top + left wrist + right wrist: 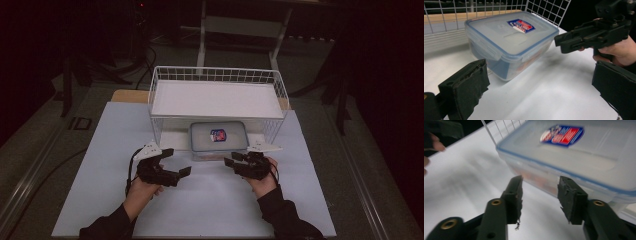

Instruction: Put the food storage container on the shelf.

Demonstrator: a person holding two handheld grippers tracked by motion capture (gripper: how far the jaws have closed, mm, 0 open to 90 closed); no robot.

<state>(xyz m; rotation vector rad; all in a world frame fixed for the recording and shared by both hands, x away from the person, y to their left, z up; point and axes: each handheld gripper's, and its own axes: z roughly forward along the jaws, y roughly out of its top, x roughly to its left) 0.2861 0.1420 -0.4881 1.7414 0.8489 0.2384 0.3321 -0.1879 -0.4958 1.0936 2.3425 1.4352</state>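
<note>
the work in hand looks like the approach stage: a clip-lock food container (218, 140) is being closed in on from both sides, w/ nothing gripped yet.

the container is seen at the front opening of the white wire basket (218, 75), under the basket's white shelf, standing on the white tabletop (200, 200). it rests flat, lid up, w/ a red-and-blue label (521, 25) on the lid; orange contents can be made out through the clear wall, exact contents can't be told. the long axis is laid across the table, left-right in the high view, parallel to the basket front; a long side is turned toward the person.

left gripper (172, 162): jaws spread wide apart, nothing between them; it is held near the container's left front corner, not touching. right gripper (231, 159): jaws part-way apart, empty, pointed at the container's right front edge; in the right gripper view the wall is seen just past the pads (569, 197), contact not made as far as can be judged.

next move, by judgement: the jaws would need to be set either side of a side clip flap or the lid rim, w/ the left gripper brought closer to steady or match on the other end. care is called for so the container isn't pushed back under the shelf.
</note>
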